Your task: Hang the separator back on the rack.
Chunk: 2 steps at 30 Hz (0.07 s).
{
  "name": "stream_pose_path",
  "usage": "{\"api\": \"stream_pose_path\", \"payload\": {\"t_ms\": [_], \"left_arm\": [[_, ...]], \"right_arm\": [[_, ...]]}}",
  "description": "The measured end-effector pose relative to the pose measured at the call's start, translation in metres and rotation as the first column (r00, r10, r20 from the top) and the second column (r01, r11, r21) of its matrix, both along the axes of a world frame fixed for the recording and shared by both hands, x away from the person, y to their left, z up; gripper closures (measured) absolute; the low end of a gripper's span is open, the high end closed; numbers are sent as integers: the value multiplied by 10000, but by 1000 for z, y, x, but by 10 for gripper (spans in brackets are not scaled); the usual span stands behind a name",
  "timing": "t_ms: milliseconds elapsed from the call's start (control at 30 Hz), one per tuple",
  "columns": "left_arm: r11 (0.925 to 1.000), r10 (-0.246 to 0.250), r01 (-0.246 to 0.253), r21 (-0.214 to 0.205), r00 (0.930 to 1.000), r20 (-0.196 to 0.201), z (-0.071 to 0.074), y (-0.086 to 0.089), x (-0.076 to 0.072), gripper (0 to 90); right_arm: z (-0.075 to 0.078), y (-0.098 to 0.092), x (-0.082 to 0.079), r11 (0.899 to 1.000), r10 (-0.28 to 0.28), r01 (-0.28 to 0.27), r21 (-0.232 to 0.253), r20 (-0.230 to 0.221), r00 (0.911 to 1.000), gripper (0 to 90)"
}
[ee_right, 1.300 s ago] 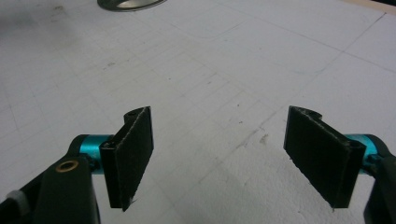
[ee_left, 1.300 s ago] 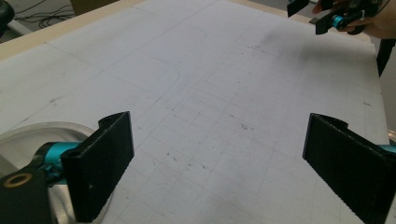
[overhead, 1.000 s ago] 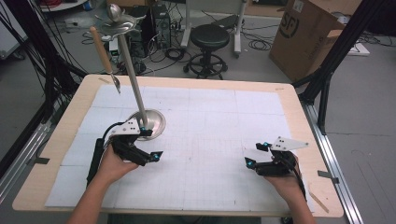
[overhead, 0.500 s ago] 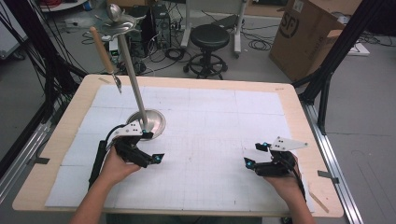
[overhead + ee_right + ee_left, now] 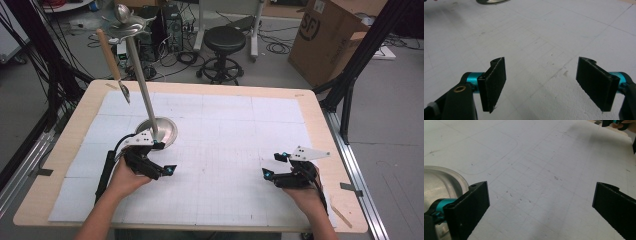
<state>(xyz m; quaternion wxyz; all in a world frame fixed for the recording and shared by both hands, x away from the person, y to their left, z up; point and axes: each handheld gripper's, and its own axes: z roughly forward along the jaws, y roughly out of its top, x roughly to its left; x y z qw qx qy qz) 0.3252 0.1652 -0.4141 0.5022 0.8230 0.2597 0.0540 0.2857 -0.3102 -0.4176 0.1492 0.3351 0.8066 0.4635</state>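
Nearest the camera in the high view you've got two forearms coming in from the bottom edge, each hand wrapped around a gripper resting low over the white mat [image 5: 225,150].

The left gripper [image 5: 162,167] sits just in front of the stand's base [image 5: 162,131], close beside it but not touching it as far as I can see. Its jaws have just been opening and now stand wide apart, with bare gridded mat between them. In the left gripper view the rim of that base [image 5: 446,173] curves right next to the left-hand jaw, with a gap between pad and metal.

The right gripper [image 5: 272,166] is well off to the other side, near the right edge of the mat. Its jaws are spread wide too, and the right gripper view has plain mat between the pads. The base [image 5: 492,1] peeks in at the top edge there, well away.

Farther back, the stand's pole [image 5: 142,85] rises tilted from the round base up to a metal top piece [image 5: 127,22]. A wooden-handled tool [image 5: 111,57] hangs from that top, its tip dangling above the far left part of the mat.

Beyond the table [image 5: 310,100]: a black stool [image 5: 226,42] and a cardboard box [image 5: 330,35] on the floor.
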Motion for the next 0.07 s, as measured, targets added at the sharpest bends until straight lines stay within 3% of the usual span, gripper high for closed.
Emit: {"api": "stream_pose_path", "payload": {"t_ms": [67], "left_arm": [[10000, 12, -12, 34, 10000, -10, 0, 0, 0, 17]], "right_arm": [[0, 0, 0, 10000, 22, -22, -36, 22, 10000, 234]]}}
